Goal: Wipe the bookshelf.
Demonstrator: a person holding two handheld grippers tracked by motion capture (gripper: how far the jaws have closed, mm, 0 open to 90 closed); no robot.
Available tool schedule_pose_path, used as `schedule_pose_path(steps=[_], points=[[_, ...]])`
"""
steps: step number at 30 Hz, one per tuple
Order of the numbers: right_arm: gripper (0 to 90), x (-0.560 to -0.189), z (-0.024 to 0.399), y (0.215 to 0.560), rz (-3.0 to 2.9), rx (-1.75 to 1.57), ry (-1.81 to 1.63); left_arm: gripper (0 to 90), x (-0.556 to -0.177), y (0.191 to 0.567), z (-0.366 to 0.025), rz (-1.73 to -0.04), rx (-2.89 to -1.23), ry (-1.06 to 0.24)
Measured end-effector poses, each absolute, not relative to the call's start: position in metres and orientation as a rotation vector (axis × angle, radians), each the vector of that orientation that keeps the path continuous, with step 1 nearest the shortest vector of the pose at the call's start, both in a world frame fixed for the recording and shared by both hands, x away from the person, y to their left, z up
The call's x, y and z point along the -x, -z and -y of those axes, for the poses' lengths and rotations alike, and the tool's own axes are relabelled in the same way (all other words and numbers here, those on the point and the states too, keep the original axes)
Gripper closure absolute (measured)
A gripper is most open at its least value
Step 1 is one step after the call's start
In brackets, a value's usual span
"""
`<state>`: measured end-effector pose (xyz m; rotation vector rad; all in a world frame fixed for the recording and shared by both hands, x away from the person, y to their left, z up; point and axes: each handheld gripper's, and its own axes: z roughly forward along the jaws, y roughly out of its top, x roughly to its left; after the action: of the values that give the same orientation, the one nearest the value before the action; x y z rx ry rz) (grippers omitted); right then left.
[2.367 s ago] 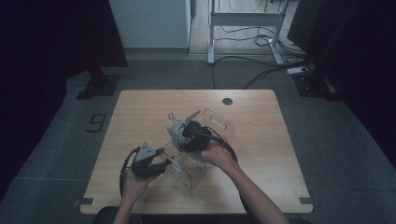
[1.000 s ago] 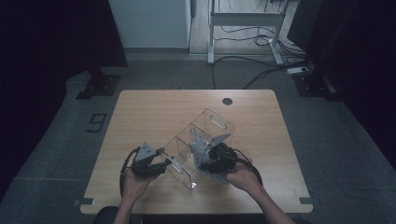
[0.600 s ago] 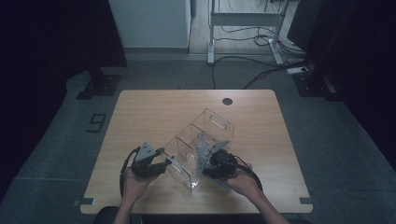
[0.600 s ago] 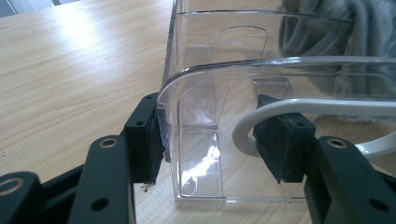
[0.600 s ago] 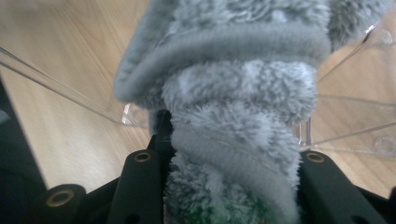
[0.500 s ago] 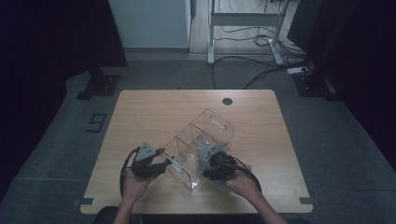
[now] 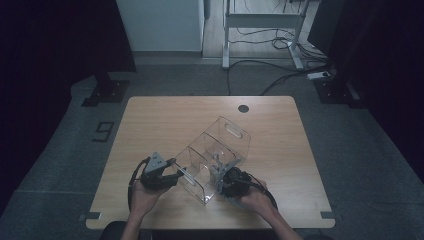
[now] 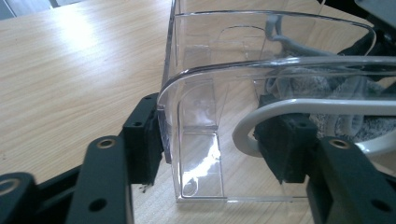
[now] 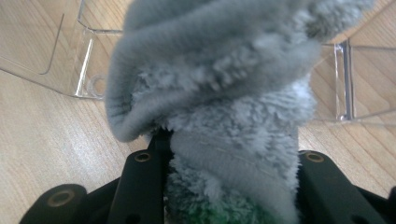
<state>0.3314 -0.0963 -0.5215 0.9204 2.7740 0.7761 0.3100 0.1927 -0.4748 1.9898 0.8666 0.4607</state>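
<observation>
Clear plastic bin lies tipped on its side on the wooden surface, near the person's edge. Left gripper straddles the bin's end wall: one finger touches the outer face, the other sits inside; its fingers have just been opening, so the grip is loose and the wall isn't clamped. Right gripper is at the bin's near side, fingers closed on a bunched grey fleecy cloth.
</observation>
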Motion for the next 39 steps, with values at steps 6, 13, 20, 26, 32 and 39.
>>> schedule_pose_path(steps=[6,13,20,26,32,39], points=[[59.0,-0.331,0.095,0.521,-2.77,-0.916,-0.767,40.6,-0.302,0.471,-0.201,-0.874,-1.985,-0.464],[58.6,-0.331,0.096,0.521,-2.77,-0.914,-0.773,50.8,-0.299,0.473,-0.205,-0.876,-2.005,-0.462],[58.5,-0.328,0.109,0.505,-2.756,-0.913,-0.818,49.9,-0.306,0.473,-0.197,-0.882,-1.994,-0.464],[58.3,-0.324,0.126,0.47,-2.735,-0.919,-0.893,49.8,-0.311,0.474,-0.187,-0.865,-1.997,-0.461],[58.2,-0.325,0.127,0.438,-2.731,-0.886,-0.938,39.1,-0.31,0.476,-0.187,-0.857,-2.057,-0.474],[57.9,-0.333,0.109,0.401,-2.757,-0.829,-0.998,17.2,-0.309,0.484,-0.199,-0.891,-2.114,-0.44]])
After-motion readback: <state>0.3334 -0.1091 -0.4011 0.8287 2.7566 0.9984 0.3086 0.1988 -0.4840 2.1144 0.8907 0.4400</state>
